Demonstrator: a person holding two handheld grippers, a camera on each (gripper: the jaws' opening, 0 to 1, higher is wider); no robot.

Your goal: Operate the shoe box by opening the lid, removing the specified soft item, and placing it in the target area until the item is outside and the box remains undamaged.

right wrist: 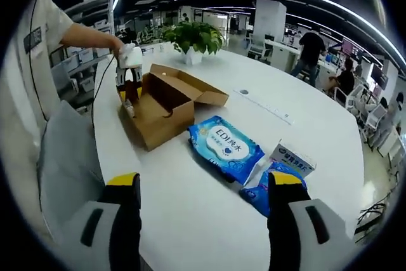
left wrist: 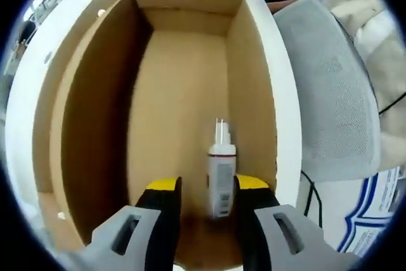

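One open cardboard shoe box (left wrist: 184,93) holds a small white tube (left wrist: 221,176) on its floor. Left gripper (left wrist: 208,196) reaches inside, jaws parted around the tube, not clamped. Tube label unreadable. Right gripper (right wrist: 202,190) hovers parted above the white table (right wrist: 190,214); blue pack (right wrist: 225,146) reads "EDI".

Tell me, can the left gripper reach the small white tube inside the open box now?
Probably yes: the left gripper is open above the lidless box, and the tube lies between its jaws, unobstructed.
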